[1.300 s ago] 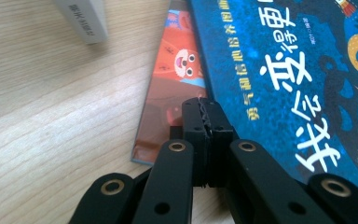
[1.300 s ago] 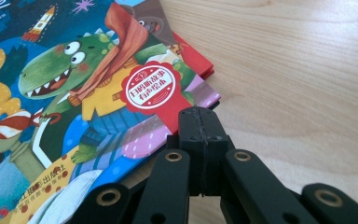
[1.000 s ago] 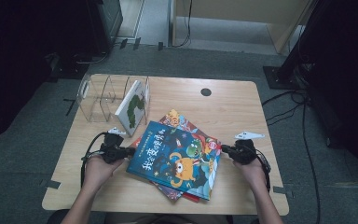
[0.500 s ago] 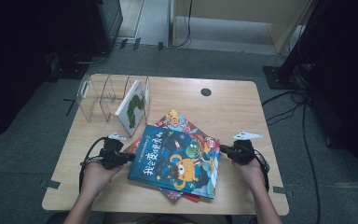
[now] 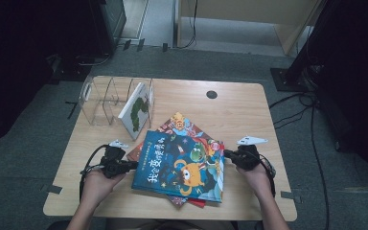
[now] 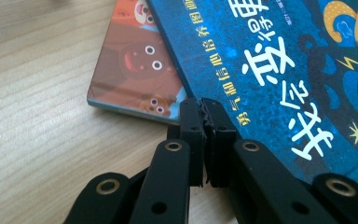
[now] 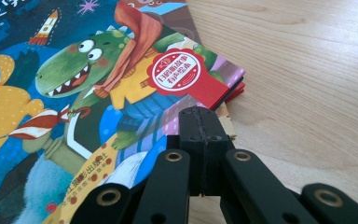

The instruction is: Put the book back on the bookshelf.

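Observation:
A blue picture book [image 5: 179,165] with a yellow monster and a green dinosaur lies on top of a loose stack of books mid-table. My left gripper [image 5: 133,165] is shut, its tips [image 6: 204,109] against the blue book's [image 6: 284,70] left edge, over the corner of an orange-brown book [image 6: 135,60]. On the opposite side, my right gripper [image 5: 227,154] is shut too, tips [image 7: 204,116] at the right edge of the blue book [image 7: 98,84], near a red book edge [image 7: 237,91] lower in the stack. Nothing shows between either pair of jaws.
A clear divided rack [image 5: 106,98] stands at the table's back left, with a white book [image 5: 136,109] leaning in its right slot. The wooden table [image 5: 239,110] has a round cable hole [image 5: 212,94] at the back. Cables trail from both grippers.
The blue book has slid a little to the front left and turned squarer to the table. My left hand drew back toward the person; the right gripper barely moved.

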Available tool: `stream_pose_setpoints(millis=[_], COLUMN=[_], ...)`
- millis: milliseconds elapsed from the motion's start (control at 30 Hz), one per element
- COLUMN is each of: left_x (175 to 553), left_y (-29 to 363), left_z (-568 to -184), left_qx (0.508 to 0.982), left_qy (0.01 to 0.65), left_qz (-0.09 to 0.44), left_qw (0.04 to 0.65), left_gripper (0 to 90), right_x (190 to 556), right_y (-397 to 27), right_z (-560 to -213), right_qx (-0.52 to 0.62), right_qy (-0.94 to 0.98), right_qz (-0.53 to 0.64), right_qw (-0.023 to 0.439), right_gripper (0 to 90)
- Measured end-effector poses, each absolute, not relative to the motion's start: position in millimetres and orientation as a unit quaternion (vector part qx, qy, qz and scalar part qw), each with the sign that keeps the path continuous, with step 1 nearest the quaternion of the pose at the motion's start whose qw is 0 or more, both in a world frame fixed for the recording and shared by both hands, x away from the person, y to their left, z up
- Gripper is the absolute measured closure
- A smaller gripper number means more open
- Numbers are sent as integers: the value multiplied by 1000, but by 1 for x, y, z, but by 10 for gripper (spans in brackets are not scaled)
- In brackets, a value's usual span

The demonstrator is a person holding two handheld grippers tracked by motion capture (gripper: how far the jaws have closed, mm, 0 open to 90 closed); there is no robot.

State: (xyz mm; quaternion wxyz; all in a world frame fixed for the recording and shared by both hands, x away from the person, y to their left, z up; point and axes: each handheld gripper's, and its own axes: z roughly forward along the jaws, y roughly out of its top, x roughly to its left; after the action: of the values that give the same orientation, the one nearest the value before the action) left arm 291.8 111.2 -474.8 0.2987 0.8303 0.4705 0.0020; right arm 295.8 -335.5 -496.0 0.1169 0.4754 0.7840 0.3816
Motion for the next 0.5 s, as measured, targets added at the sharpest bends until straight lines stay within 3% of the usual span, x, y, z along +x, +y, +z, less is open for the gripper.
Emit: stream_pose_setpoints(millis=[267, 500], left_x=[290, 291], left_y=[118, 124], left_z=[-471, -469], left_qx=[824, 822], left_qy=[478, 484], left_qz=[-5, 6], left_qw=[304, 300], left_gripper=[834, 691], right_x=[300, 304], right_y=[-329, -321], right_z=[-496, -496], right_qx=[473, 465], right_qy=[785, 789], right_qz=[383, 386], right_qw=[113, 112], right_gripper=[900, 900])
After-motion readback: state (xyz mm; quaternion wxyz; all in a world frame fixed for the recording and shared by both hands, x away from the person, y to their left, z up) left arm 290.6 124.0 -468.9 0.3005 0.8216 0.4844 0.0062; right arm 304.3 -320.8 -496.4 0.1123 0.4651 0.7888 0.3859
